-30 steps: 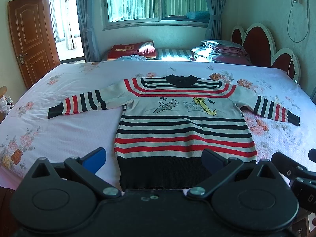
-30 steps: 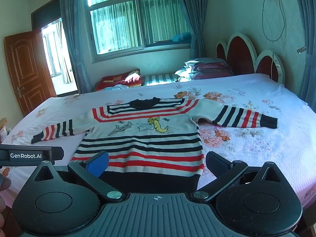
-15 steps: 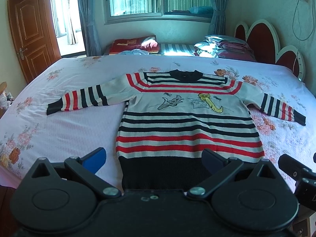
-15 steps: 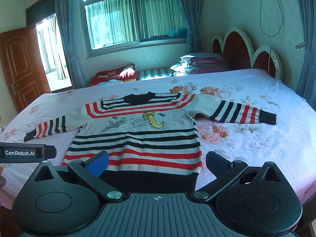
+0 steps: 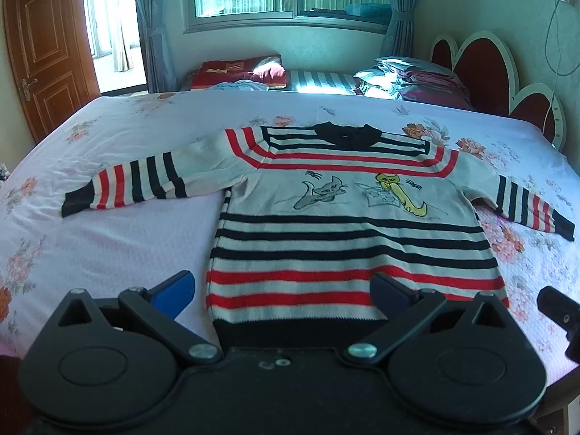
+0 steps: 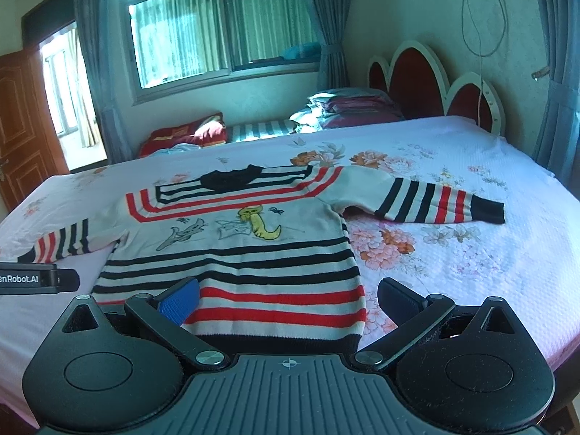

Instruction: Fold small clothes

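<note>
Bed (image 5: 108, 246), sweater (image 5: 348, 246) flat — both grippers (image 5: 282, 290) (image 6: 290, 297) wide, empty

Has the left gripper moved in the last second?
Yes. The left gripper has come forward over the sweater; the door and headboard have slid outward and the sweater looms larger.

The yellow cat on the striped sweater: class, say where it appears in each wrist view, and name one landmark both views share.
Left wrist view: the yellow cat is right of centre, upper half, on the sweater chest beside the grey cat.
Right wrist view: the yellow cat is left of centre, mid-height.
Shared landmark: the sweater's black collar, just beyond the cats.
</note>
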`<action>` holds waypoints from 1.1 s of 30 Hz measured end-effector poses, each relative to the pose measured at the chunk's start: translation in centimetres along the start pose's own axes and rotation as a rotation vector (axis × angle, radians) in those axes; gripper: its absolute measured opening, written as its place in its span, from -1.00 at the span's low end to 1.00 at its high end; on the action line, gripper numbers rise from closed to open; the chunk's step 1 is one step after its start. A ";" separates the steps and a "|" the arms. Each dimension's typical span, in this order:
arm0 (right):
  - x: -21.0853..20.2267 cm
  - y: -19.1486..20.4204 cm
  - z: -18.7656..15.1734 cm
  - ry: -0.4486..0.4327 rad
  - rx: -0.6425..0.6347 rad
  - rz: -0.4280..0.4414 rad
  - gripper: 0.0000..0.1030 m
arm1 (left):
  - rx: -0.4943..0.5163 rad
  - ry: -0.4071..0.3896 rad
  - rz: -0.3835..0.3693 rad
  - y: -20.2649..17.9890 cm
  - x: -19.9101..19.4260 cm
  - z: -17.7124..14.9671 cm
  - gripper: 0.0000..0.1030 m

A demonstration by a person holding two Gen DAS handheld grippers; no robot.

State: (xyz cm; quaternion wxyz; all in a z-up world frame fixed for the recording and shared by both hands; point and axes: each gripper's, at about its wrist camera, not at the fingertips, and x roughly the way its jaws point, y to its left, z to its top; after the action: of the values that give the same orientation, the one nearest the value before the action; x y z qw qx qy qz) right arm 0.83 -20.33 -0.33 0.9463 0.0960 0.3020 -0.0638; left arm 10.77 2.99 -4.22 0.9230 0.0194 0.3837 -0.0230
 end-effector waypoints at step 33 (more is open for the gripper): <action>18.0 -13.5 7.9 0.065 0.277 -0.260 0.47 | 0.092 0.062 0.021 -2.0 19.5 10.6 0.92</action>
State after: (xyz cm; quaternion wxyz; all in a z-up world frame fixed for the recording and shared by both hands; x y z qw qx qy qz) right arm 17.44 -36.38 -6.47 0.8975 0.1876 0.3305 -0.2235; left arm 31.91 -0.17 -10.61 0.9090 0.0667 0.4104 -0.0305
